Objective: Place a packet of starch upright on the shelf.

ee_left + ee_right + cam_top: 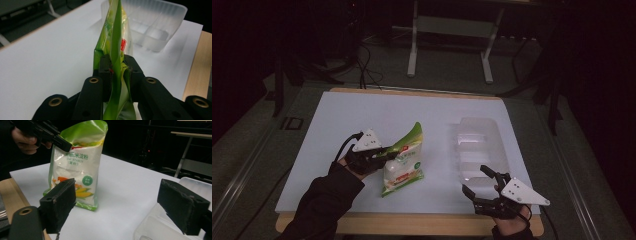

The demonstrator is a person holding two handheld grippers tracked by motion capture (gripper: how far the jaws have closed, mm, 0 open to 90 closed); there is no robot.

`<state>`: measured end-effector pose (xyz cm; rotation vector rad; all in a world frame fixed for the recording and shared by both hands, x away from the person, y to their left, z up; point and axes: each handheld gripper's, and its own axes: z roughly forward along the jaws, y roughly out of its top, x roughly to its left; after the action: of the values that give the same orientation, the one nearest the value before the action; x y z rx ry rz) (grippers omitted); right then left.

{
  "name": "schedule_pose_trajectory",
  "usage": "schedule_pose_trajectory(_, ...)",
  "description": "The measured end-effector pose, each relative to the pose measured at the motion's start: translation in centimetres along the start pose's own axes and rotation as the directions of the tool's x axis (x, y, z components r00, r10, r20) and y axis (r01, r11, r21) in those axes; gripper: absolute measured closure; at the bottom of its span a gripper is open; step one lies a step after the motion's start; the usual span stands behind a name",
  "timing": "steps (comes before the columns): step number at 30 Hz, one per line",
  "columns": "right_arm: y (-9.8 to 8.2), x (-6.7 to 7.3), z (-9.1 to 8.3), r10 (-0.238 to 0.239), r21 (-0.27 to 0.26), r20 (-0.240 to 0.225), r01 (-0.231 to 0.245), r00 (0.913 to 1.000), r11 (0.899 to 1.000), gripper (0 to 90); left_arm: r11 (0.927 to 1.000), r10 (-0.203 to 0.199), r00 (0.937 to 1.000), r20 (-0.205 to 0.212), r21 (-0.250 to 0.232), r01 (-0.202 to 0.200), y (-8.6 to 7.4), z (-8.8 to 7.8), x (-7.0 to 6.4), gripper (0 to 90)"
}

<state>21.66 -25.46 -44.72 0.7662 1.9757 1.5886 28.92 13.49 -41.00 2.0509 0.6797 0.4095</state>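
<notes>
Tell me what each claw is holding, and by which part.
Left claw pinches the starch bag by its side edge, near the top. Right claw is open, holding nothing.

On the table (362,115): bag (404,162) standing left of centre, tray (479,145) to its right, apart from it. At the bag's left edge, left gripper (384,155) (jaws clamped on that edge). Near the front edge, right gripper (479,182), jaws apart, just before the tray.

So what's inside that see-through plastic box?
The clear box looks empty: through its walls you see low dividers and the white table below. The right gripper covers its near corner, so that bit stays hidden. The bag stands outside it.
</notes>
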Motion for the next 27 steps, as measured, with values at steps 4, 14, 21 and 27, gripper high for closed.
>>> schedule_pose_trajectory(4, 0.4, -0.2, -0.2, 0.03, -0.001, -0.036, -0.03, 0.9989, 1.0, 23.7, 0.9994, 0.015, 0.999, 0.043, -0.03, -0.014, 0.5, -0.3, -0.6, 79.9)
schedule_pose_trajectory(14, 3.4, -1.2, 0.3, 0.005, 0.012, -0.144, -0.003, 0.9896, 1.0, 22.5, 0.9944, 0.051, 0.9914, 0.121, -0.098, -0.04, 2.0, -1.4, -1.7, 80.0)
schedule_pose_trajectory(21, 5.4, -1.5, 2.4, 0.004, 0.004, -0.226, -0.003, 0.9742, 1.0, 22.3, 0.991, 0.075, 0.9821, 0.173, -0.122, -0.054, 3.1, -1.5, -2.6, 80.4)
schedule_pose_trajectory(27, 5.9, -1.8, 4.6, 0.047, 0.04, -0.28, -0.038, 0.9588, 0.998, 22.7, 0.9882, 0.091, 0.9794, 0.18, -0.137, -0.067, 4.1, -1.4, -3.3, 80.6)
